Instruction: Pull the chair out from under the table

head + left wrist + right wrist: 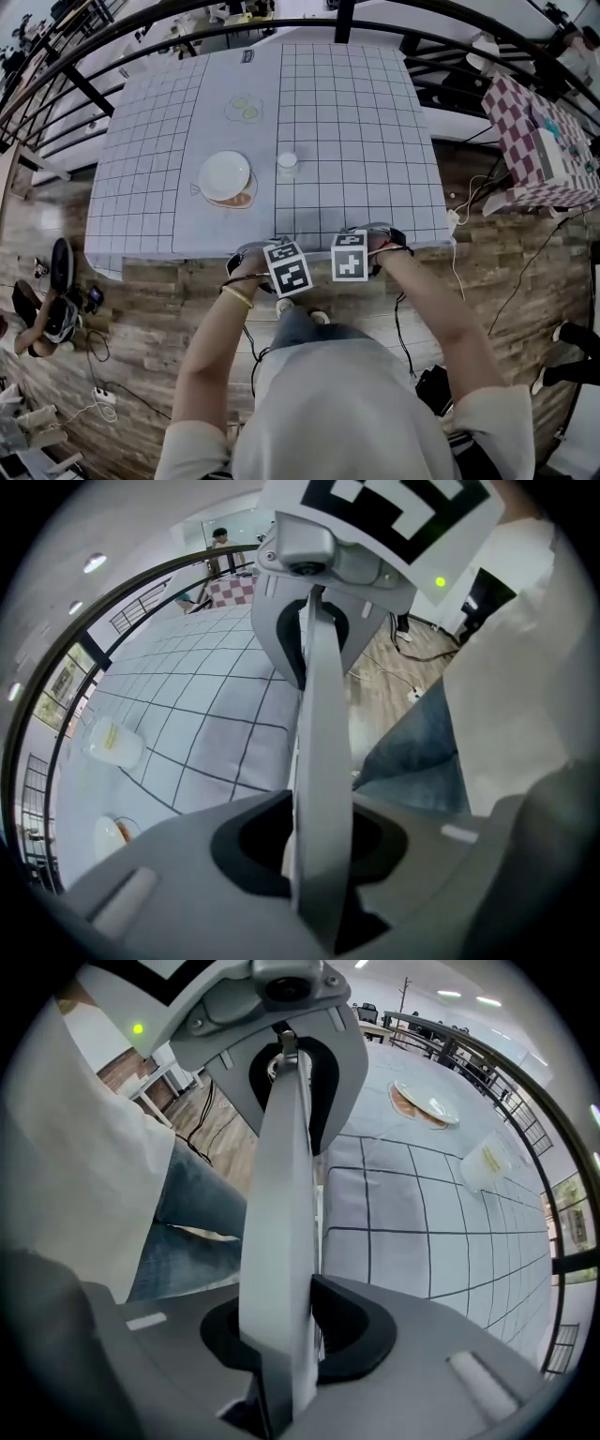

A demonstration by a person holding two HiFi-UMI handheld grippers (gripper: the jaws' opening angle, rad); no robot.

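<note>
The chair [319,752] shows only as a thin, pale grey back rail that curves along the near edge of the table [141,187]. The rest of it is hidden under the grid-patterned cloth. The left tongs [314,850] and right tongs [279,1335] point steeply down, side by side, each pinching that rail from above. The person's left hand [249,269] and right hand [392,247] hold them with both arms stretched forward, wrists close together at the table's near edge. A plate [225,175] and a cup [287,164] sit farther in on the table.
</note>
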